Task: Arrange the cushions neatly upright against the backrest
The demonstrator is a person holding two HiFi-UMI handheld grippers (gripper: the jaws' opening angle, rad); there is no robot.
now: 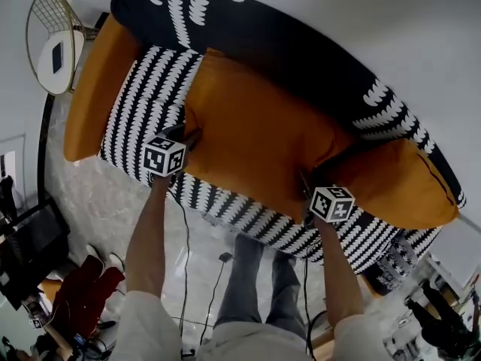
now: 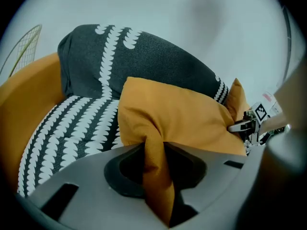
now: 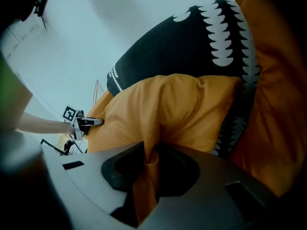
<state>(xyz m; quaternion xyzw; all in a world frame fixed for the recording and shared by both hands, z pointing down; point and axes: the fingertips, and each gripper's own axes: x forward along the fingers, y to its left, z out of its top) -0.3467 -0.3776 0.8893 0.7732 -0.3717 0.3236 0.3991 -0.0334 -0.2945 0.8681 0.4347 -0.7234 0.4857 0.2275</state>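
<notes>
On the sofa [image 1: 143, 104], left gripper [image 2: 156, 169] and right gripper [image 3: 146, 176] pinch cushion [image 1: 255, 141].

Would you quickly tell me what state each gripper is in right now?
Left gripper: closed on a fold of the middle orange cushion.
Right gripper: closed on a fold at the same cushion's other end.

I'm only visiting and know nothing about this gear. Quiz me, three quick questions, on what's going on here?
1. True or false: the left gripper and the right gripper both pinch the middle orange cushion.
2. The sofa fabric is: A plain grey; B black and white; C red stripes.
3. In the head view, what lies at the sofa's right end?

Key: 1 true; 2 B; 3 a second orange cushion.
</notes>
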